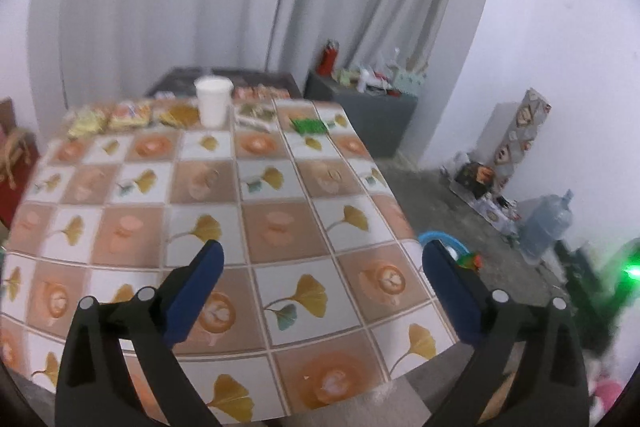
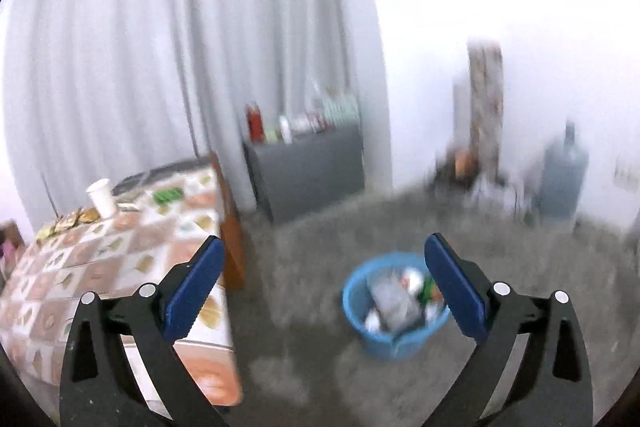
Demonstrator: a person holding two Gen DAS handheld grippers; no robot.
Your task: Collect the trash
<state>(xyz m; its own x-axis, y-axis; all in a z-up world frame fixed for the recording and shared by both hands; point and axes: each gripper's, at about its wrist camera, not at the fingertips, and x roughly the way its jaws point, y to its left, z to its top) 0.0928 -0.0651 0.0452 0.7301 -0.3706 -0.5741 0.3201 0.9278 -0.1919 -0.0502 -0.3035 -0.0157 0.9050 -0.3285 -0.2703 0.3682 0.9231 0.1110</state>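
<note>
A white paper cup (image 1: 213,100) stands at the far end of the patterned table (image 1: 280,187), with yellow snack packets (image 1: 108,117) to its left and a green packet (image 1: 308,125) to its right. My left gripper (image 1: 322,255) hovers open over the near half of the table, nothing between its blue pads. In the right wrist view my right gripper (image 2: 324,251) is open and empty above the floor. A blue bin (image 2: 394,311) holding crumpled trash sits on the floor ahead of it. The cup (image 2: 102,197) and green packet (image 2: 169,195) show far left there.
A grey cabinet (image 2: 308,167) with bottles on top stands against the curtain. A large water jug (image 2: 562,179) and a tall patterned box (image 2: 486,107) stand by the right wall. The bin's blue rim (image 1: 440,238) peeks past the table's right edge. Grey carpet lies between table and bin.
</note>
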